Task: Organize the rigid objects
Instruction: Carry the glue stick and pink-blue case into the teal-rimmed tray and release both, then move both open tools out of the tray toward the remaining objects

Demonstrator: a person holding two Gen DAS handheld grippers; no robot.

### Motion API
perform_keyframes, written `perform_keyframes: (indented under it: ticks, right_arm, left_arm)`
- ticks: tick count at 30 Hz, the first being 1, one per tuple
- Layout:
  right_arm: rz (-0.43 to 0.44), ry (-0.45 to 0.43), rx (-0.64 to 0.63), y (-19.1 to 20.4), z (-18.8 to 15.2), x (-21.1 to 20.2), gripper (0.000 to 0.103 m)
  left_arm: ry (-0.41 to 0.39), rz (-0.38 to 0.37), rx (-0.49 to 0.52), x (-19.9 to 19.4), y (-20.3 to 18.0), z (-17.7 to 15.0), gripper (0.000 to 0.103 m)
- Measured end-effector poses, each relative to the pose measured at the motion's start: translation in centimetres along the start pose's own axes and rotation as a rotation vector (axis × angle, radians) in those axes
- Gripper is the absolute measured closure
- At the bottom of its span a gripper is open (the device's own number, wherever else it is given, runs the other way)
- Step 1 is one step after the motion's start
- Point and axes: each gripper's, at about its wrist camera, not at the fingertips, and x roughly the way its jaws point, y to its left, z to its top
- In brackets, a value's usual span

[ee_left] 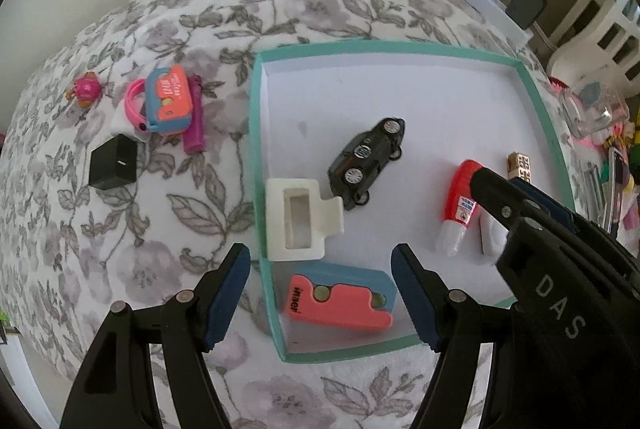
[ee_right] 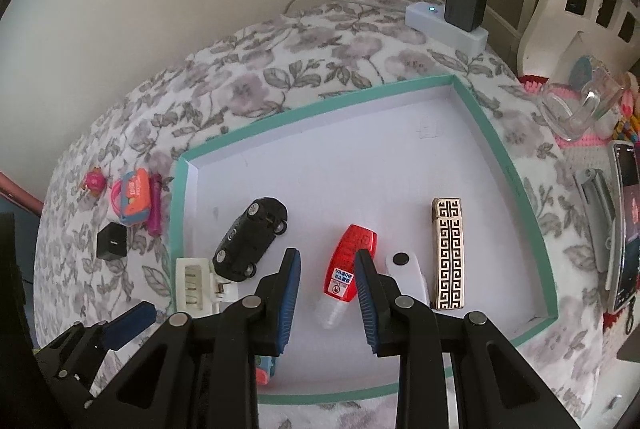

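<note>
Teal tray: I saw the teal-rimmed tray (ee_right: pixel 516 185) with a white floor lying on the floral blanket (ee_right: pixel 312 77), filling the middle of both views.
Red bottle: in my right wrist view the red bottle (ee_right: pixel 352 261) with a clear cap lay flat on the tray floor, its cap end pointing toward 6 o'clock, partly between my right fingers.
Right gripper: my right gripper (ee_right: pixel 327 303) hung with its jaws apart on either side of the bottle's lower half; I could not tell whether the pads touched it.
Tray neighbours: a white oblong piece (ee_right: pixel 408 273) lay just beside the bottle at 3 o'clock, and a gold-and-black patterned box (ee_right: pixel 450 257) lay further out at 3 o'clock. A black toy car (ee_right: pixel 250 239) lay on its side at 9 o'clock from the bottle.
White holder: a white plastic holder (ee_left: pixel 298 219) sat against the tray's left wall, touching the car's nose.
Eraser block: a pink-and-blue block (ee_left: pixel 340 303) lay in the tray's near corner, between my left fingers.
Left gripper: my left gripper (ee_left: pixel 320 303) was wide apart and gripped nothing.
Outside the tray: at 9 o'clock on the blanket were a black cube (ee_left: pixel 114 163), a second pink-and-blue block (ee_left: pixel 170 101), a purple stick (ee_left: pixel 194 117) and a small pink toy (ee_left: pixel 86 91).
</note>
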Motion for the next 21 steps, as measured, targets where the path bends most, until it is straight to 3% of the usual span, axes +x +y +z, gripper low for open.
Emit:
perform_keyframes:
  ticks: [16, 19, 21]
  right_arm:
    - [-0.01, -0.007, 0.015, -0.2, 0.1, 0.1, 0.072]
    - [-0.015, -0.003, 0.013, -0.2, 0.0, 0.2, 0.065]
    - [-0.021, 0.0, 0.01, -0.1, 0.0, 0.4, 0.053]
  left_arm:
    - [-0.03, 0.098, -0.118, -0.3, 3.0, 0.4, 0.028]
    - [-0.04, 0.132, -0.155, -0.3, 3.9, 0.5, 0.028]
    - [-0.044, 0.15, -0.185, -0.3, 4.5, 0.5, 0.016]
